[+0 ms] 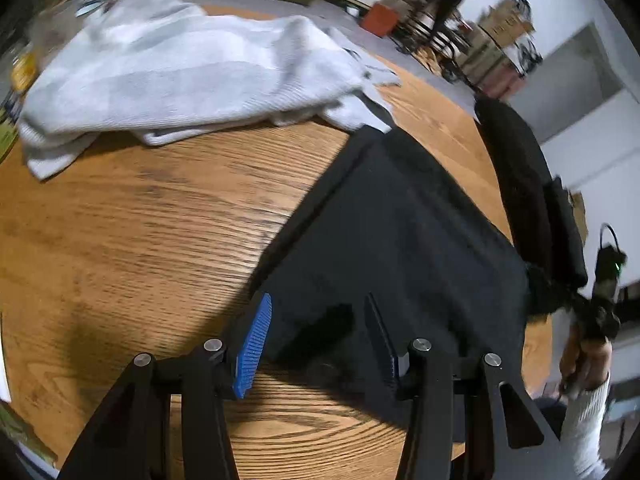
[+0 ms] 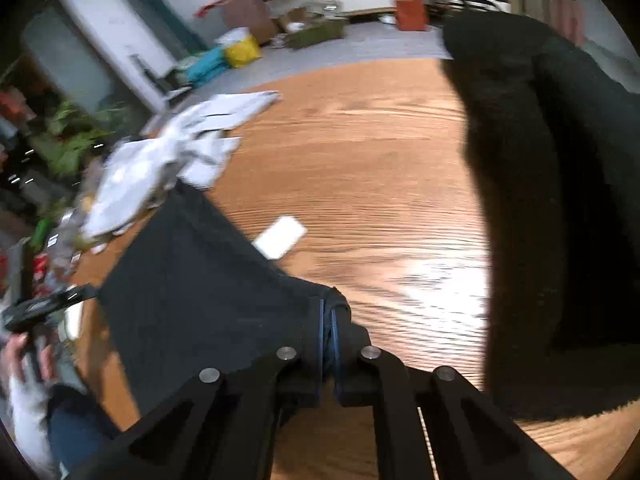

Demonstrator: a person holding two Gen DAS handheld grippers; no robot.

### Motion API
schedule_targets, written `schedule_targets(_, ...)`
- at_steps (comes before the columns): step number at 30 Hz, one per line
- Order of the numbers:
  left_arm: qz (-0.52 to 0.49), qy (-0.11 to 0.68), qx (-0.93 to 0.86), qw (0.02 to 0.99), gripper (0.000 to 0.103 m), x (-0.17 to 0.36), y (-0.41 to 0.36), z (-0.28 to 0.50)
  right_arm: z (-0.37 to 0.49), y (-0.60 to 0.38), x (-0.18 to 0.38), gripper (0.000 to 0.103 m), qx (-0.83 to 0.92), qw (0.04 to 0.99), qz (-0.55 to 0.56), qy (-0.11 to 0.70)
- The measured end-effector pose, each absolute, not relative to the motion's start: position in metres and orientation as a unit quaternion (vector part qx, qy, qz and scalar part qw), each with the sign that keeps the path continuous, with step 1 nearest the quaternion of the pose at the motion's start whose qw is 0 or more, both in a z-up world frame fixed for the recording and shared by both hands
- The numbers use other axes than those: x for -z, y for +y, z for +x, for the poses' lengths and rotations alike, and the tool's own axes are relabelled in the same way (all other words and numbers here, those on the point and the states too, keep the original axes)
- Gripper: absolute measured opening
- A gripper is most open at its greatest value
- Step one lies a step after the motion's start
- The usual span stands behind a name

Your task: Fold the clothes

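Right now my right gripper (image 2: 329, 320) is pinched tight on a corner of the black fabric garment (image 2: 192, 280), its blue-padded fingers pressed together with the cloth bunched between them. My left gripper (image 1: 316, 340) stands wide apart, the blue ribbed pad (image 1: 254, 348) on one finger clear of the other; the garment's near edge lies between the fingers, but nothing is clamped.

From the left wrist view the black garment (image 1: 400, 232) lies spread on the round oak-grain wooden table (image 1: 120, 240), its long axis running from near my left gripper away toward the far right, where a straight hemmed edge points at a heap of white knitted clothing (image 1: 180, 76). The white heap touches that far corner (or overlaps it; the blur keeps me from telling which). A second dark fabric mass (image 2: 540, 200) hangs at the right side of the right wrist view.

A small white rectangular card (image 2: 280, 238) lies flat on the table just beside the garment's edge. Boxes and bags sit on the floor beyond, including a yellow bag (image 2: 242, 52) and an orange box (image 2: 412, 14); their contents cannot be made out, and no writing is legible anywhere.

My hand (image 1: 588, 356) with its white knit sleeve (image 1: 588, 424) shows at the right edge.
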State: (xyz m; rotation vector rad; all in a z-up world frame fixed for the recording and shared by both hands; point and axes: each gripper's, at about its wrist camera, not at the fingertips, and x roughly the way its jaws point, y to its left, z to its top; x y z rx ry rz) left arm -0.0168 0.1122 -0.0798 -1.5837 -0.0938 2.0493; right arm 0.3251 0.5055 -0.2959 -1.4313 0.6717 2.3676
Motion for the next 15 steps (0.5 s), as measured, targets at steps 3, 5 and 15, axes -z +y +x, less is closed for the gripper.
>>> schedule_targets(3, -0.593, -0.021, -0.758, 0.271, 0.055, 0.083, 0.119, -0.014, 0.319, 0.507, 0.319, 0.021, -0.8, 0.142, -0.537, 0.227)
schedule_targets(5, -0.597, -0.013, -0.755, 0.27, 0.057, 0.086, 0.123, -0.013, 0.323, 0.51, 0.321, 0.038, -0.798, 0.142, -0.534, 0.24)
schedule_targets(15, -0.629, -0.031, -0.745, 0.219, 0.057, 0.101, 0.111, -0.021, 0.346, 0.51, 0.296, 0.067, -0.816, 0.104, -0.504, 0.265)
